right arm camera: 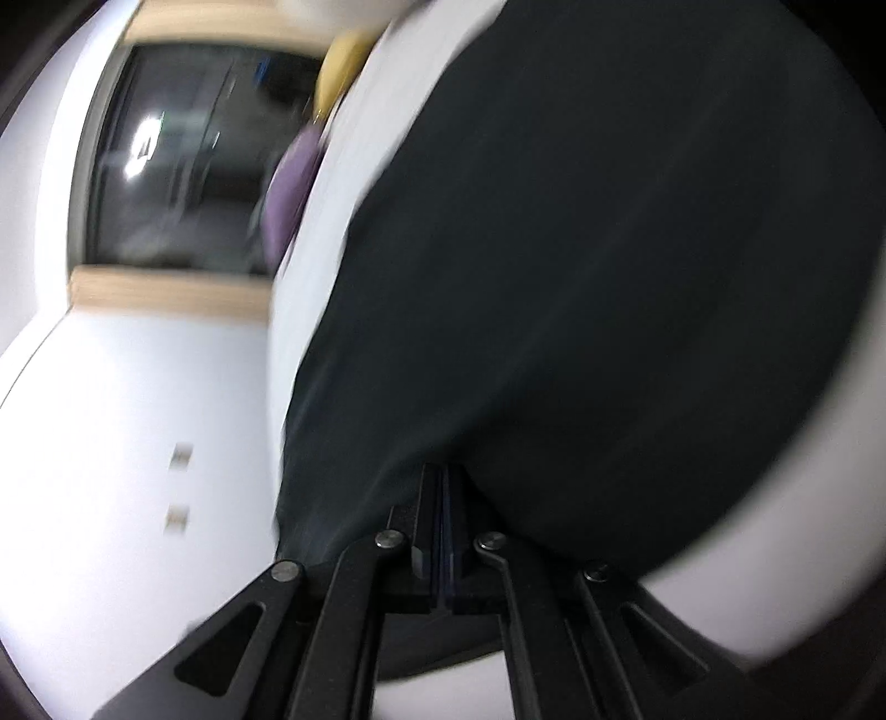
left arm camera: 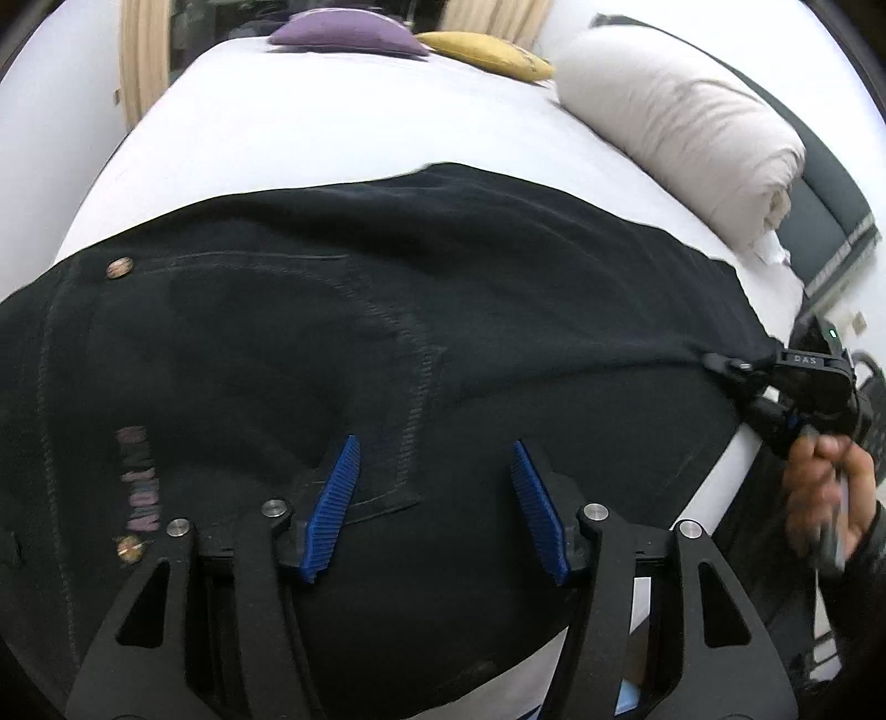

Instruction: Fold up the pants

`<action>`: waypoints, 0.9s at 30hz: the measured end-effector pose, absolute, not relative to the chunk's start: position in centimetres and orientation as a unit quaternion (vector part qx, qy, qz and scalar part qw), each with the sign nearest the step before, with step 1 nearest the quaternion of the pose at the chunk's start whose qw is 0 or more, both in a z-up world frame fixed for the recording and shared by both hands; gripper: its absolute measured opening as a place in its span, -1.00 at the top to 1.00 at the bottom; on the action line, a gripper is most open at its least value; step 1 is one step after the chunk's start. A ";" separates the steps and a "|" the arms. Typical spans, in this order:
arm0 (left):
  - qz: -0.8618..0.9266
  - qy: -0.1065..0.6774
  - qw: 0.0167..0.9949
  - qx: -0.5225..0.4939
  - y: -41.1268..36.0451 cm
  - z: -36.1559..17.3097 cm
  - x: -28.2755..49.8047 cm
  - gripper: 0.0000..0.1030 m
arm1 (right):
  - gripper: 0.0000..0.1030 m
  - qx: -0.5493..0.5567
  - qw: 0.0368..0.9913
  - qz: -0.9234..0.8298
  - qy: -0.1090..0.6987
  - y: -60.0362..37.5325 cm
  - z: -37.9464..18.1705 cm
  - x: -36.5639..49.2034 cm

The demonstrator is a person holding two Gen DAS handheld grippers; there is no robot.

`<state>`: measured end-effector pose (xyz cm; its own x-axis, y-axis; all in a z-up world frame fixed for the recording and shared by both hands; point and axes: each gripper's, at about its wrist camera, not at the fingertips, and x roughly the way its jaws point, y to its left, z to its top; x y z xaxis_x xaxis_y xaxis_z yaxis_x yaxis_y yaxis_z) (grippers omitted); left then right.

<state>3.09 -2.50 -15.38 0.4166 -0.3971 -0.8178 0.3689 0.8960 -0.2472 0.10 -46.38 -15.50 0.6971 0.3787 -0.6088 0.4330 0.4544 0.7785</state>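
You're working on a bed with a plain white sheet (left arm camera: 310, 133), white walls around it and a dark window (right arm camera: 183, 155) at 10 o'clock in the right wrist view. The black denim pants (left arm camera: 387, 332) lie spread across the sheet. Purple cushion (left arm camera: 343, 33) at 12, mustard-yellow cushion (left arm camera: 487, 52) beside it, rolled cream duvet (left arm camera: 681, 127) at 2. Your left gripper (left arm camera: 434, 504) hovers with its jaws apart over the pants; your right gripper (right arm camera: 446, 531) is clamped on their edge.

light: soft, even | left view: sharp, fisheye-bent edges | right view: heavy motion blur
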 end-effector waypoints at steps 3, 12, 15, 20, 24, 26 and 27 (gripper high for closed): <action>-0.221 0.487 0.845 -0.026 -0.8 -15.8 2.8 -0.03 | 1.00 0.534 0.764 -0.110 0.344 -53.8 -14.2 -2.7; -0.177 0.475 0.861 -0.041 4.7 -13.3 0.7 0.00 | 0.88 0.446 0.802 -0.262 0.300 -63.6 -6.8 -4.6; -0.168 0.464 0.868 -0.053 5.6 -12.1 1.2 0.00 | 0.60 0.446 0.829 -0.146 0.304 -58.4 -5.4 -1.5; -0.218 0.438 0.861 -0.139 3.7 -11.0 5.4 0.00 | -0.19 0.543 0.770 0.058 0.329 -45.1 -10.7 5.1; -0.211 0.458 0.851 -0.144 2.2 -13.0 10.1 0.00 | -0.17 0.537 0.743 0.126 0.381 -38.4 -14.8 12.4; -0.203 0.480 0.841 -0.141 2.7 -14.4 11.6 0.00 | 0.24 0.522 0.738 0.139 0.405 -36.4 -15.9 15.4; -0.207 0.480 0.839 -0.149 3.3 -14.8 11.9 0.00 | 0.44 0.521 0.739 0.134 0.405 -36.8 -16.4 16.1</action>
<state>11.92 3.33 -14.79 0.4538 -0.4912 -0.7435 0.2051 0.8695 -0.4493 16.09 -36.83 -16.41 0.6363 0.6194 -0.4598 0.2245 0.4215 0.8786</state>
